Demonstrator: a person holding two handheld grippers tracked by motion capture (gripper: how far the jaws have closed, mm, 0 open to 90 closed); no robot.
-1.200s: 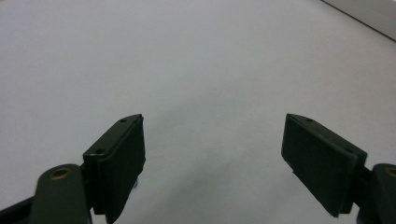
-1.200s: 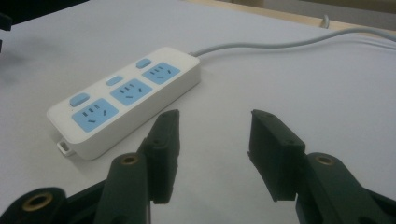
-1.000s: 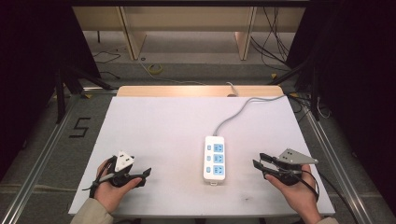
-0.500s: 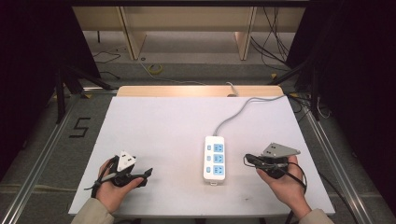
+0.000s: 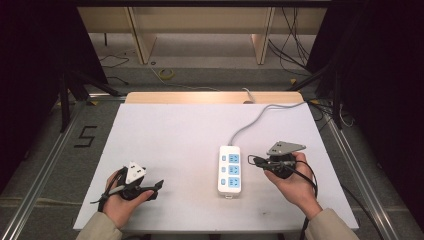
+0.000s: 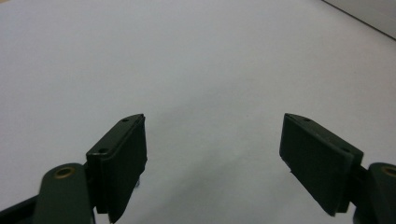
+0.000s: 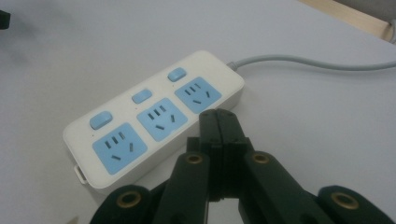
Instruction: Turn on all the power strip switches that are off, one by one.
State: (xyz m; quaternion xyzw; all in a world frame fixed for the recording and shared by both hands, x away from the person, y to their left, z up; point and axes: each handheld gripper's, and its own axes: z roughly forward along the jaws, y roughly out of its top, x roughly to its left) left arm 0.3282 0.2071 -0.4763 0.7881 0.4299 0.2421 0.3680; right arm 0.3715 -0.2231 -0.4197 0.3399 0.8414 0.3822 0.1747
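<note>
A white power strip (image 5: 229,170) with three blue sockets and three blue switches lies on the white table (image 5: 190,135), its grey cable (image 5: 260,117) running to the far edge. My right gripper (image 5: 256,161) is held just right of the strip, jaws pressed together with nothing between them. In the right gripper view the shut gripper (image 7: 219,122) points at the power strip (image 7: 156,116), tips close to its near edge by the end socket. My left gripper (image 5: 156,189) rests at the near left of the table. In the left gripper view the left gripper (image 6: 212,149) stands wide open over bare table.
A wooden strip (image 5: 210,97) borders the table's far edge. Metal rails (image 5: 45,165) run along both sides on the floor, where a "5" mark (image 5: 86,136) lies at the left. Shelving legs and loose cables (image 5: 165,74) sit beyond the table.
My right gripper has moved left and forward toward the power strip, and its jaws have closed. The left gripper has stayed in place.
</note>
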